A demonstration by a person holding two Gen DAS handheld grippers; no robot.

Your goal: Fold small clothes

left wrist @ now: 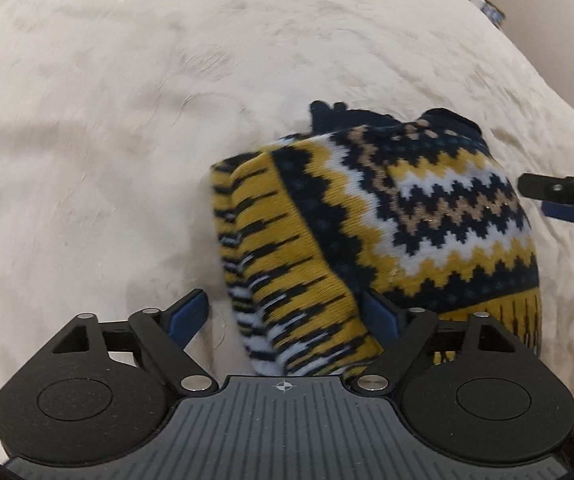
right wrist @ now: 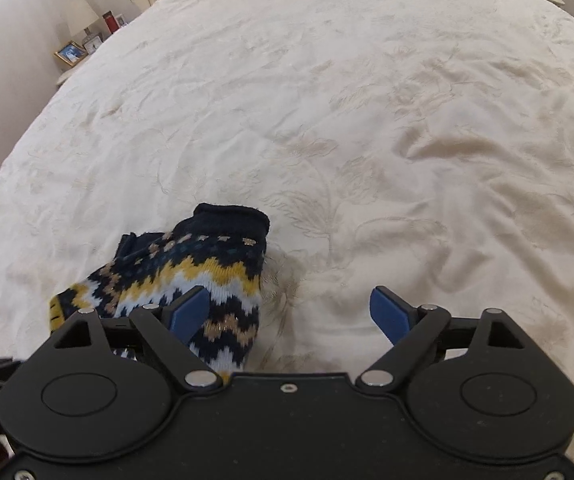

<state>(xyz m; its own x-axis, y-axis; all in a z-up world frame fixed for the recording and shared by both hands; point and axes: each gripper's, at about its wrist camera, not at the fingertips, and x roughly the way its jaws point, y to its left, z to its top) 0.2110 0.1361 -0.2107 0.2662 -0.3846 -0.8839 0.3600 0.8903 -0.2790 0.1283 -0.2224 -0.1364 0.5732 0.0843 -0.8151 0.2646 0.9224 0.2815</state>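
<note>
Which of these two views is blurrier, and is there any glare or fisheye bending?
Left wrist view: motion-smeared, knit garment and bedspread soft. Right wrist view: sharper, bedspread embroidery crisp. Both: edges curve strongly, light soft and even, no glare.

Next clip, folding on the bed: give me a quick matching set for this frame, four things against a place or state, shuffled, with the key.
Things:
1. left gripper
2. right gripper
3. knitted garment
4. framed photo

Places or states:
A. on the nightstand left of the bed, in the right wrist view
B. jaws open, astride the garment's yellow striped end
C. bunched on the cream bedspread
D. jaws open, mostly over bare bedspread beside the garment

Pairs: 1-B, 2-D, 3-C, 4-A
</note>
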